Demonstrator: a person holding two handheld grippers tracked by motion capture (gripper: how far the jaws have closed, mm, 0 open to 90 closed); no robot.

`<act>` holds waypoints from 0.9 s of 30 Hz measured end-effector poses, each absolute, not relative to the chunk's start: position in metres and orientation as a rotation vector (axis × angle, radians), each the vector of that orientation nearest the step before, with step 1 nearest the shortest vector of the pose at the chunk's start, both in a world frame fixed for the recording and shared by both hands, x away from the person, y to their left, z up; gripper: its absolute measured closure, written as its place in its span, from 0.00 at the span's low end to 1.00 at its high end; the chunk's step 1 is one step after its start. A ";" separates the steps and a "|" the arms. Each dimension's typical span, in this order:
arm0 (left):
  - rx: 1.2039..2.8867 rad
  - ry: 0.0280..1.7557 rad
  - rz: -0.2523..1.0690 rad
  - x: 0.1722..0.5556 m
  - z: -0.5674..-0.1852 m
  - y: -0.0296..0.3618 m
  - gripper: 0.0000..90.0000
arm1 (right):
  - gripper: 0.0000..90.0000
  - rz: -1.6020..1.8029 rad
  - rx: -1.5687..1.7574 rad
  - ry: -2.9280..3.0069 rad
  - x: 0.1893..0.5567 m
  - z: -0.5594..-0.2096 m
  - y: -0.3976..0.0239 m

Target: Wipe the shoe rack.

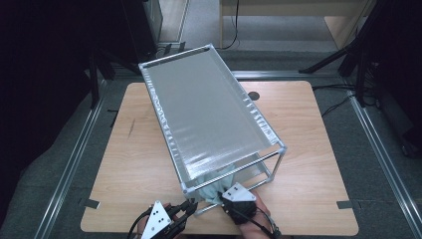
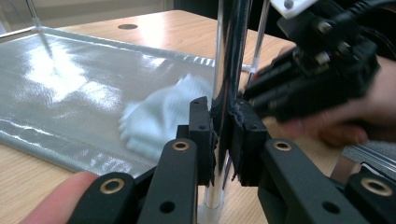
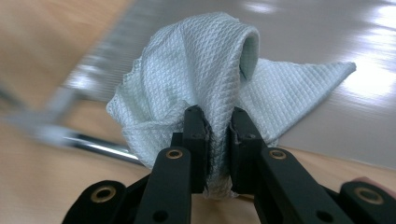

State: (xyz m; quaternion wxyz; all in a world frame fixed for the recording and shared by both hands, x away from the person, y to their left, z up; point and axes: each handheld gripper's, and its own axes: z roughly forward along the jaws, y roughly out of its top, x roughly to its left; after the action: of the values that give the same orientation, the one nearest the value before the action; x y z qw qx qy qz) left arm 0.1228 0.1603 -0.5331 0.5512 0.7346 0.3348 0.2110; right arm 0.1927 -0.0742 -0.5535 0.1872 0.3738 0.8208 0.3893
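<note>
A two-level chrome rack (image 1: 280, 148) with silvery shelf liners stands slantwise on the wooden table (image 1: 308, 199). My left gripper (image 1: 190, 205) (image 2: 225, 126) is shut on the rack's near corner post (image 2: 229, 56), the pads pressing both sides of the tube low down. My right gripper (image 1: 222, 195) (image 3: 219, 126) is shut on a pale waffle-weave cloth (image 3: 201, 60) (image 1: 211, 188) at the near edge of the lower shelf (image 3: 327, 28) (image 2: 60, 93). The cloth (image 2: 159, 116) bunches up above the pads, one corner lying flat on the liner. The right gripper (image 2: 254, 88) lies close right of the post.
The top shelf (image 1: 209, 114) overhangs the lower one and hides most of it from above. A chrome rail (image 3: 93, 144) borders the lower shelf. A round hole (image 1: 254, 95) sits in the tabletop behind the rack. Dark stands and cables lie around the table on the floor.
</note>
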 end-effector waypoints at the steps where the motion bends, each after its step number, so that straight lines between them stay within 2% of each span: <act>1: 1.737 0.793 0.500 0.123 -0.533 0.160 0.90 | 0.89 1.076 1.069 2.292 0.196 -0.553 -0.081; 8: 1.733 0.805 0.501 0.122 -0.533 0.160 0.90 | 0.88 0.964 1.249 2.099 0.220 -0.549 -0.146; 11: 1.733 0.810 0.503 0.122 -0.533 0.160 0.90 | 0.89 0.949 1.287 2.065 0.224 -0.548 -0.159; 16: 1.728 0.814 0.496 0.123 -0.533 0.159 0.90 | 0.90 0.937 1.263 2.070 0.220 -0.551 -0.145; 27: 1.721 0.822 0.491 0.123 -0.535 0.158 0.90 | 0.91 1.097 0.998 2.327 0.181 -0.555 -0.055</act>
State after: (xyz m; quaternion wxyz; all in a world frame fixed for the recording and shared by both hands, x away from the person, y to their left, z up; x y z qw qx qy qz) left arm 0.1231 0.1576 -0.5348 0.5532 0.7281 0.3476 0.2075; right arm 0.1810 -0.0547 -0.5554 0.1900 0.3552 0.8278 0.3904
